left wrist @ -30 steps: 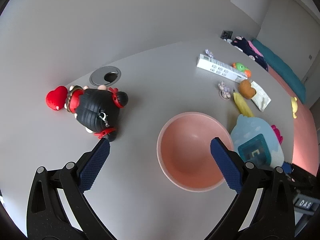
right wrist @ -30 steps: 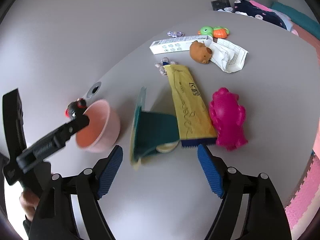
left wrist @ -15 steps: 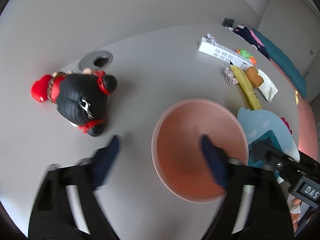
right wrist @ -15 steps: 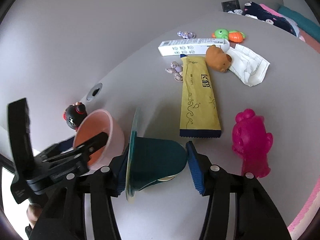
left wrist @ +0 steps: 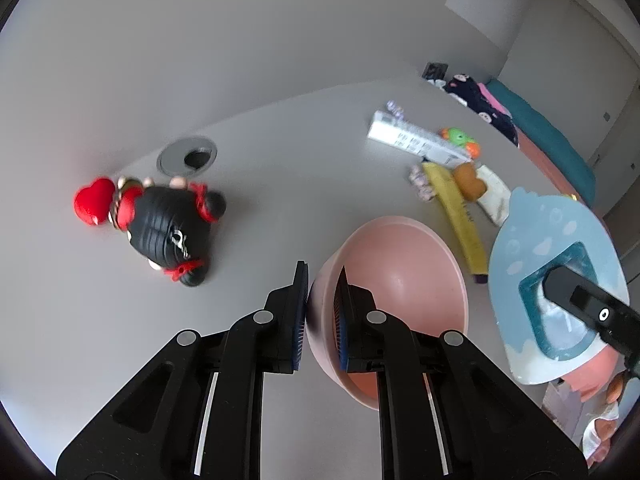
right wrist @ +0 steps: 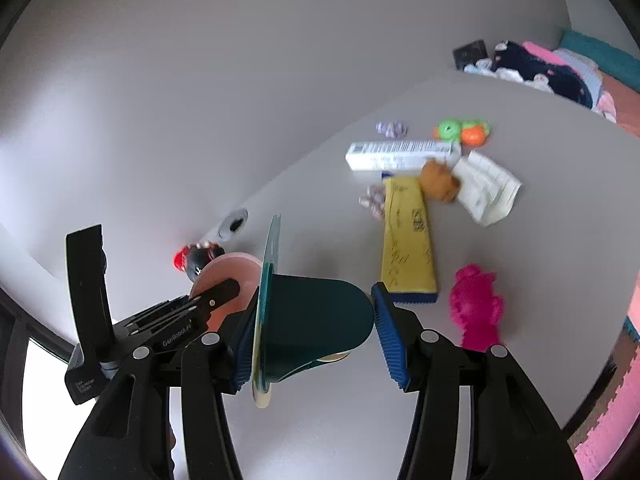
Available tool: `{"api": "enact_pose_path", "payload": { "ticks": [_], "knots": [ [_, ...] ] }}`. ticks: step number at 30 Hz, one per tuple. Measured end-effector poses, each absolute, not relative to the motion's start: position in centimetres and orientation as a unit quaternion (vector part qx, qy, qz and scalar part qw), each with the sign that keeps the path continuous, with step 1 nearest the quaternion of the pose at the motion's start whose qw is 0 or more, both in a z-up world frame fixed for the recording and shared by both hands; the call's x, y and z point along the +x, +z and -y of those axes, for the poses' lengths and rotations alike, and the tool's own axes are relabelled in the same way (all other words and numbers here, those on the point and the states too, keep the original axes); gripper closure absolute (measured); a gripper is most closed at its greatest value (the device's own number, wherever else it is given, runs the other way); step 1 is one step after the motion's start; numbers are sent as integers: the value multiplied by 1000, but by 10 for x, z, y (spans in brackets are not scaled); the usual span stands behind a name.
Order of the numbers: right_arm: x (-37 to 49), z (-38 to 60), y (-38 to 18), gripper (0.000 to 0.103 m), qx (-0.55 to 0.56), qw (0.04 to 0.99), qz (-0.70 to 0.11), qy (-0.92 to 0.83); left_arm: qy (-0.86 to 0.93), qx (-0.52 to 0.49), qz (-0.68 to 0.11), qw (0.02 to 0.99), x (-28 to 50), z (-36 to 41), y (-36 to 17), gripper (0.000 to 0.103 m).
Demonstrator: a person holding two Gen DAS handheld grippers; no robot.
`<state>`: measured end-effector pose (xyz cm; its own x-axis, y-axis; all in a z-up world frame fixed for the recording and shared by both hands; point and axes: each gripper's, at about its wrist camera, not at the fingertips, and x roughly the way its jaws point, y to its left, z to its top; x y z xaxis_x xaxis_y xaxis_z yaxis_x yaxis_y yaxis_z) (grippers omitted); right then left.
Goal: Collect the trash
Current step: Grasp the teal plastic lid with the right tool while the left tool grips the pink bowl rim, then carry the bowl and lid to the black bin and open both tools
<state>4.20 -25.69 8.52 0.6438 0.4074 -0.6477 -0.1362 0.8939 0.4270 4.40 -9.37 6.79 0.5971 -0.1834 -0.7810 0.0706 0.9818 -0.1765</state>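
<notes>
My left gripper (left wrist: 322,304) is shut on the near rim of a pink bowl (left wrist: 404,280), one finger outside the wall and one inside; the bowl is tilted. My right gripper (right wrist: 314,312) is shut on a teal plastic cup package (right wrist: 320,316) with a pale blue card backing, held on its side above the grey table (right wrist: 320,420). In the left wrist view that package (left wrist: 532,240) hangs just right of the bowl. In the right wrist view the left gripper (right wrist: 228,290) and bowl (right wrist: 230,266) sit just left of the package.
On the table lie a yellow sachet (right wrist: 408,240), a white box (right wrist: 400,154), a crumpled white wrapper (right wrist: 486,192), a brown toy (right wrist: 438,182), a pink toy (right wrist: 476,308) and a green-orange toy (right wrist: 464,130). A black doll with a red heart (left wrist: 168,224) lies by a cable hole (left wrist: 188,156).
The left jaws went from wide open around the bowl to shut on its rim. The right jaws closed on the teal package and lifted it off the table.
</notes>
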Motion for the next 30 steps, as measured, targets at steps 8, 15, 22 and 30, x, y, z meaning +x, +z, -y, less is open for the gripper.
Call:
{"api": "enact_pose_path", "payload": {
  "ticks": [8, 15, 22, 30],
  "knots": [
    [18, 303, 112, 49, 182, 905, -362, 132, -103, -47, -427, 897, 36, 143, 94, 91],
    [-7, 371, 124, 49, 196, 915, -342, 84, -147, -22, -421, 895, 31, 209, 103, 91],
    [-35, 448, 122, 49, 212, 920, -330, 14, -208, 17, -421, 883, 24, 296, 105, 91],
    [-67, 525, 112, 49, 240, 914, -321, -55, -271, 64, -426, 861, 9, 392, 102, 91]
  ]
}}
